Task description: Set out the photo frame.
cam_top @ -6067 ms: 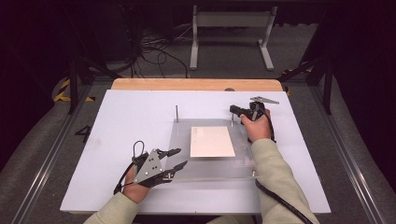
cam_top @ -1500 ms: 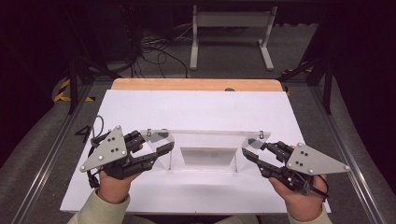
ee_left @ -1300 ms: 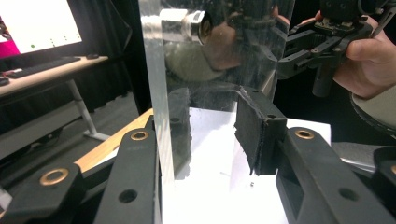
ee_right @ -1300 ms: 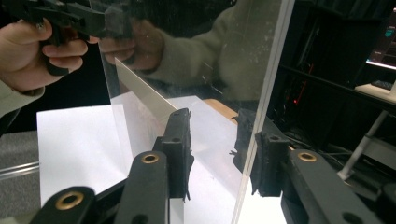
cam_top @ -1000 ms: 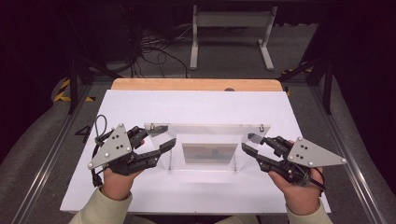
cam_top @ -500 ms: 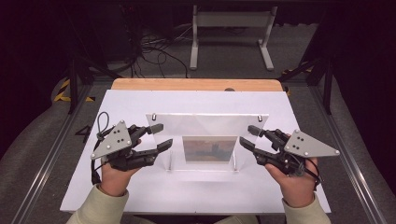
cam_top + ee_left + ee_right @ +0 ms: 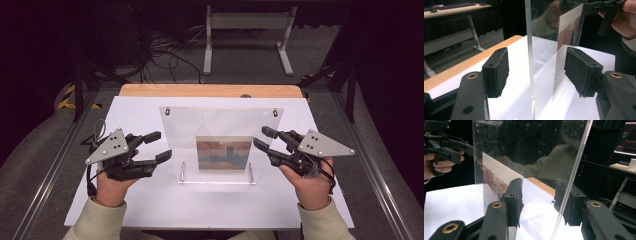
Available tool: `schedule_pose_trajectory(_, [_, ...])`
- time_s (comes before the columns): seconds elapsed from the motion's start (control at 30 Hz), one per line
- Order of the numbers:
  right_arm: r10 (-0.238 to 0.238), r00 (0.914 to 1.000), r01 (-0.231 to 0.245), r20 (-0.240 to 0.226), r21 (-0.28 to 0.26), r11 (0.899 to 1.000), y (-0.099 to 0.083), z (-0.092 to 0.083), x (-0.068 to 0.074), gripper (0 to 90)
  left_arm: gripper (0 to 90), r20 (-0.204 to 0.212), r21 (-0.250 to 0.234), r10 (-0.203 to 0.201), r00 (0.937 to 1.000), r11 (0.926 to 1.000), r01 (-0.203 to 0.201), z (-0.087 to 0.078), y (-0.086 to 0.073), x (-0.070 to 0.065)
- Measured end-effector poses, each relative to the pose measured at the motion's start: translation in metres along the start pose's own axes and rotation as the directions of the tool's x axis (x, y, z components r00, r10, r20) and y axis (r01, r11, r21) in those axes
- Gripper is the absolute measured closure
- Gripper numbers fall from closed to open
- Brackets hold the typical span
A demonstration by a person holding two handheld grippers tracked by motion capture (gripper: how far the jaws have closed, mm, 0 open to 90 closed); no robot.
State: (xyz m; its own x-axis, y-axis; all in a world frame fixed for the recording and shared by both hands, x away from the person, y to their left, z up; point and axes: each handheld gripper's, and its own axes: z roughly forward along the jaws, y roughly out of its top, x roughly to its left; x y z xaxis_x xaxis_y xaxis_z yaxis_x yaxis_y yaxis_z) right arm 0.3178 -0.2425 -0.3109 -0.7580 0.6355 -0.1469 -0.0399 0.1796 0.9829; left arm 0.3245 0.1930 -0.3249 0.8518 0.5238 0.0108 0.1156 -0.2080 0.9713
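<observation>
Left gripper (image 7: 159, 146) and right gripper (image 7: 263, 137) both spread, level, straddling side edges of upright clear panel (image 7: 220, 125).

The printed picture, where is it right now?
In the high view the printed picture stands upright in the clear acrylic frame at the middle of the white table, between the two hand-held grippers.

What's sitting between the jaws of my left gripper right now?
The clear acrylic frame edge stands between the left gripper jaws, untouched by either pad, in the left gripper view; the photo lies toward one pad.
</observation>
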Motion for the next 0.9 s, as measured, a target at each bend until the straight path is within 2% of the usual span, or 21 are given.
schedule_pose_trajectory(0.2, [0.003,0.9999,-0.003,0.014,0.001,1.0,-0.002,0.008,-0.008,54.1,35.1,-0.027,0.029,-0.025,0.9993,0.9993,0.026,-0.005,-0.01,0.008])
schedule_pose_trajectory(0.6, [-0.015,0.9982,0.014,0.059,0.012,1.0,-0.007,0.021,-0.018,49.3,32.2,-0.075,0.037,-0.063,0.9952,0.9971,0.066,-0.014,-0.022,0.018])
schedule_pose_trajectory(0.67, [-0.018,0.9978,0.016,0.064,0.026,1.0,-0.007,0.022,-0.017,45.8,30.7,-0.077,0.04,-0.061,0.9952,0.9971,0.064,-0.015,-0.022,0.018])
schedule_pose_trajectory(0.9, [-0.018,0.9972,0.017,0.073,0.022,1.0,-0.003,0.018,-0.015,30.0,24.6,-0.082,0.029,-0.071,0.994,0.9968,0.074,-0.019,-0.025,0.021])
